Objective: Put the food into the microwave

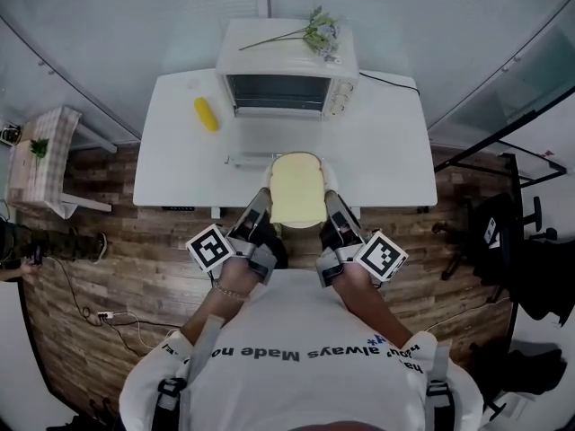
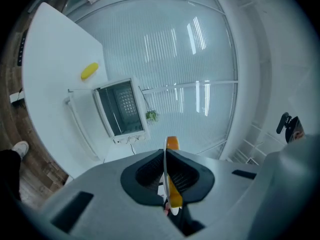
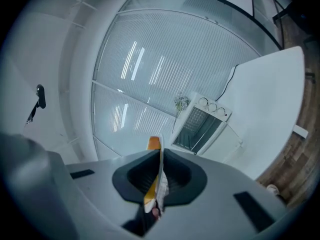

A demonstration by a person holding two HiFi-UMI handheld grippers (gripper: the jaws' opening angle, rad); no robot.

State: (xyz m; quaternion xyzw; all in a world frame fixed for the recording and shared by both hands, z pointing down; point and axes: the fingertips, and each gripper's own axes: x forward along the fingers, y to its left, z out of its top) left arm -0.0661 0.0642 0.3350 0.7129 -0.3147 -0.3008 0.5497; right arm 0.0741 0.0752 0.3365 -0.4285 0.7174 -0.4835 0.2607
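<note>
Print on the person's white shirt (image 1: 305, 348) reads "always Made" in the head view, and the rest of the line is cut off; no other writing can be read there. In front of the microwave (image 1: 286, 79) and off the white table (image 1: 377, 151), the bread slice (image 1: 296, 189), flat and pale yellow with a white edge, hangs between the left gripper (image 1: 267, 196) and the right gripper (image 1: 328, 196), one at each of its long sides. The microwave's door is down. A yellow corn cob (image 1: 206, 113) lies left of the microwave and a flower sprig (image 1: 319, 32) rests on top of it. Only the left gripper view gives the grip: the left gripper (image 2: 167, 184) has its jaws clamped tight on the bread slice (image 2: 173, 191), seen edge-on as a thin white and orange strip, with the microwave (image 2: 120, 109) ahead, the corn cob (image 2: 89, 71) beside it and the flower sprig (image 2: 151, 116) by it. In the right gripper view the right gripper (image 3: 157, 179) is likewise pinched on the bread slice (image 3: 151, 186); beyond stand the microwave (image 3: 200, 124) with three round knobs on its panel, the flower sprig (image 3: 181, 102), and a dark cable (image 3: 232, 76) behind the microwave that the left gripper view lacks.
</note>
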